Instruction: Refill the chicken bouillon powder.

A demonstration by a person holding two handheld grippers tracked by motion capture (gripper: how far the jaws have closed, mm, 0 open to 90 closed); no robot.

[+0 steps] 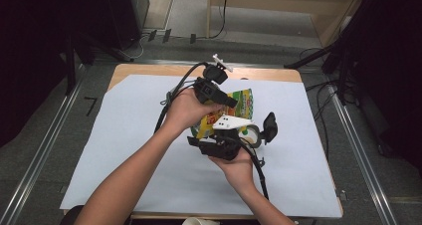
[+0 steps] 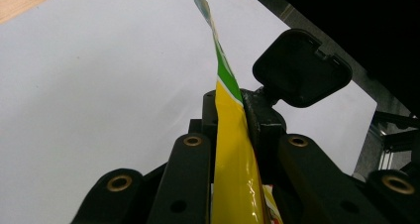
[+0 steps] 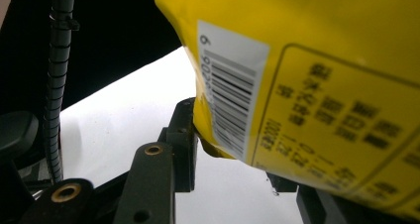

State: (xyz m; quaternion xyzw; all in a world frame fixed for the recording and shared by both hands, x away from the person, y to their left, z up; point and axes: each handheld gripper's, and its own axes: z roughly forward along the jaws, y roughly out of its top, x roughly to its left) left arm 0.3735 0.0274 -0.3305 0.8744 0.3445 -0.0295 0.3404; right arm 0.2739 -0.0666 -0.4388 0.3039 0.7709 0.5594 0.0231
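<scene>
A yellow and green snack bag [image 1: 238,104] is held up over the white sheet between both hands. My left gripper [image 1: 225,101] comes in from the upper left and is shut on the bag's flat edge; in the left gripper view the bag [image 2: 233,149] runs edge-on between the two closed jaws. My right gripper [image 1: 226,141] sits just below the bag. In the right gripper view the barcode face of the bag [image 3: 307,85] lies across the jaws. They stand apart, the bag's lower corner is against the left one, and the right one is mostly hidden.
A white paper sheet [image 1: 129,135] covers most of the wooden table [image 1: 268,74]. A roll of tape [image 1: 253,134] lies beside the right gripper. Cables trail from both grippers. Dark stands and rails flank the table.
</scene>
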